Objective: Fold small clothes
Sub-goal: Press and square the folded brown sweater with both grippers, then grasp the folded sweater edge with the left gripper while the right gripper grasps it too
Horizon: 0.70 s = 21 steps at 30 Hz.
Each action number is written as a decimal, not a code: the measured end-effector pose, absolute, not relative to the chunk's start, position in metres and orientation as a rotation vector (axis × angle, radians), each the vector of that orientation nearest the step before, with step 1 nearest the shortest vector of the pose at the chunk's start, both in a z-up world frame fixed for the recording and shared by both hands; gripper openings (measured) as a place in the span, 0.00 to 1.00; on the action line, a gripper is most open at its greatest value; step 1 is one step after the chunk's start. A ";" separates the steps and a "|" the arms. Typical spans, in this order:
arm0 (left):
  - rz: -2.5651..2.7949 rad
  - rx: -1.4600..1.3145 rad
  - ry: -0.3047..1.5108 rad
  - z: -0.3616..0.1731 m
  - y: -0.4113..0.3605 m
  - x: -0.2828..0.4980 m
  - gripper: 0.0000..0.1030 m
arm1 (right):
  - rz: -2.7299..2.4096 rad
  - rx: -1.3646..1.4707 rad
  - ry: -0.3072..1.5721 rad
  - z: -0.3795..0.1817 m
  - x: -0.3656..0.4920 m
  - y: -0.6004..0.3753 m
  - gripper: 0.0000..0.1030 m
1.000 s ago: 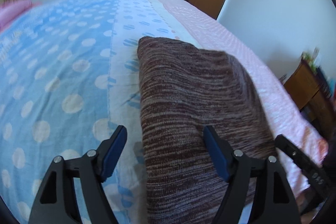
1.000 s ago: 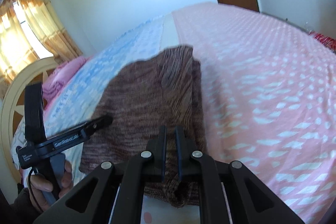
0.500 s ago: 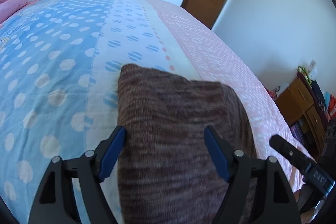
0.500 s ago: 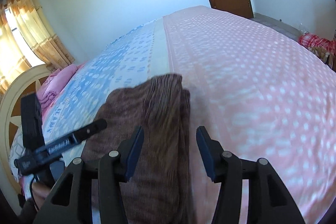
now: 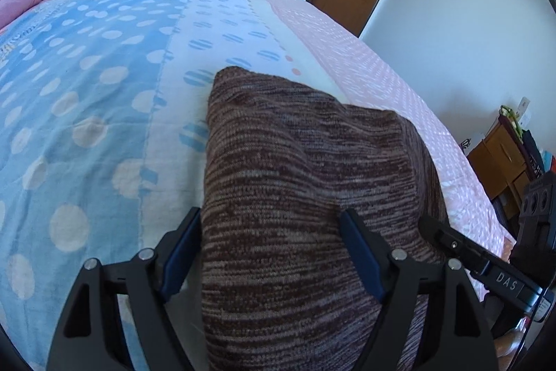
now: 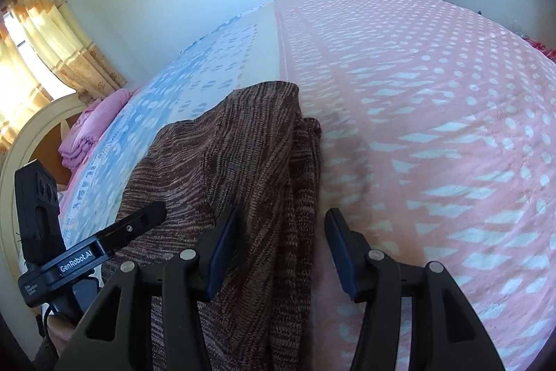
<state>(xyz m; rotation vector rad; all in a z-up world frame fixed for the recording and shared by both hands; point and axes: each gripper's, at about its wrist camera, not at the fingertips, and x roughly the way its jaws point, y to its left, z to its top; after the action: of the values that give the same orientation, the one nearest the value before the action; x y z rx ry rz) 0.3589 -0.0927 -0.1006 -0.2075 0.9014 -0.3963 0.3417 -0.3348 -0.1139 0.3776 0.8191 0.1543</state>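
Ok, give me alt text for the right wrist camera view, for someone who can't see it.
A folded brown knit garment lies on a bed with a pink and blue dotted cover, its near edge between the open fingers of the right gripper. The left gripper reaches in from the lower left, with curtains and folded pink cloth beyond.

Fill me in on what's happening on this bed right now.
A person holding a gripper in each hand is folding a brown knit garment on the polka-dot bedspread. The left gripper and right gripper both have their jaws open, straddling the garment's near end without clamping it. The garment lies folded into a narrow stack.
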 end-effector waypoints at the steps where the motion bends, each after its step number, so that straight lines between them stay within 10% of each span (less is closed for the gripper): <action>1: -0.397 -0.205 0.900 -0.101 -0.092 0.358 0.79 | 0.154 0.370 0.820 -0.113 0.341 -0.335 0.52; 21: -0.407 -0.166 0.889 -0.096 -0.103 0.350 0.63 | 0.245 0.413 0.849 -0.117 0.339 -0.324 0.49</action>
<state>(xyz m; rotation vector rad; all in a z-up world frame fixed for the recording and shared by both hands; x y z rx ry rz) 0.3501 -0.1035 -0.0959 -0.1661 0.8886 -0.4069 0.3385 -0.3237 -0.1169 0.4128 0.8491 0.2450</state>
